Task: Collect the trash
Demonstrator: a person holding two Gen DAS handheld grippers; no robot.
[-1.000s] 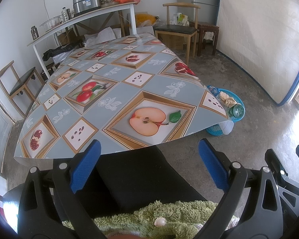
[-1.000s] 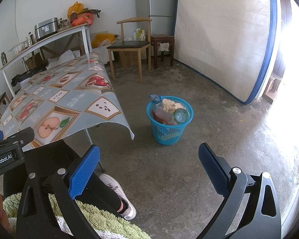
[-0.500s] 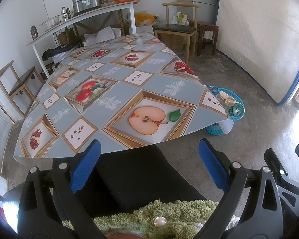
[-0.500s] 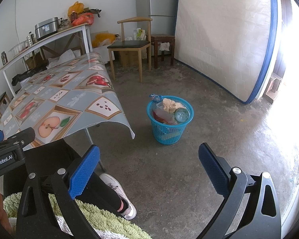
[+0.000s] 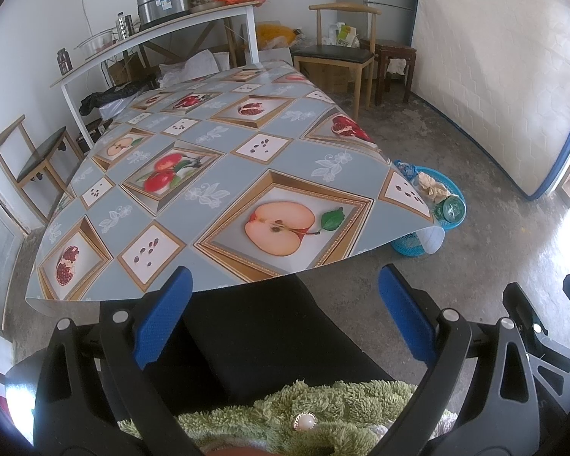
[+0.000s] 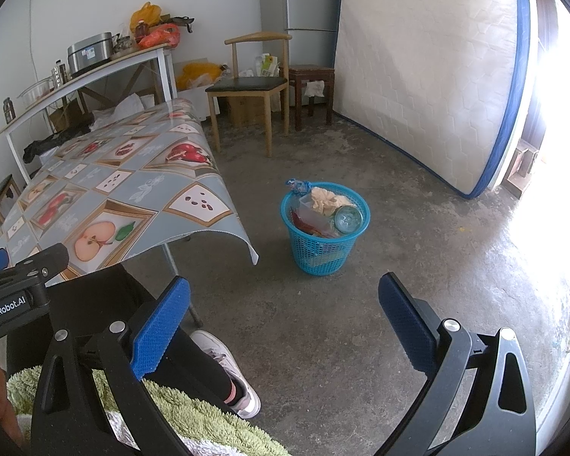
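nothing moving, basket already full

over the last second neither view has shifted in any way that shows: the table, the basket and both pairs of tongs sit in the same places in frame as a second ago. i read that as a pause, most likely at the end of the job, since no loose trash shows on the tablecloth or the floor.

the left gripper (image 5: 285, 319) fills the bottom of its view with its blue pads spread wide and nothing between them; behind the gap are only the person's dark trousers and a green fluffy garment. the right gripper (image 6: 283, 321) is just as wide open and empty, with bare concrete floor (image 6: 361, 323) showing between its pads.

the blue basket (image 6: 325, 250) stands on the floor at the centre of the right wrist view, above and well apart from the right gripper, just right of the drooping corner of the tablecloth (image 6: 133, 190). it holds crumpled paper (image 6: 326, 199), a round green-lidded container (image 6: 348, 219) and some reddish wrappers. in the left wrist view the same basket peeks out at centre right, half hidden behind the cloth's corner, far from the left gripper.

if anything is left to collect, it lies outside both views.
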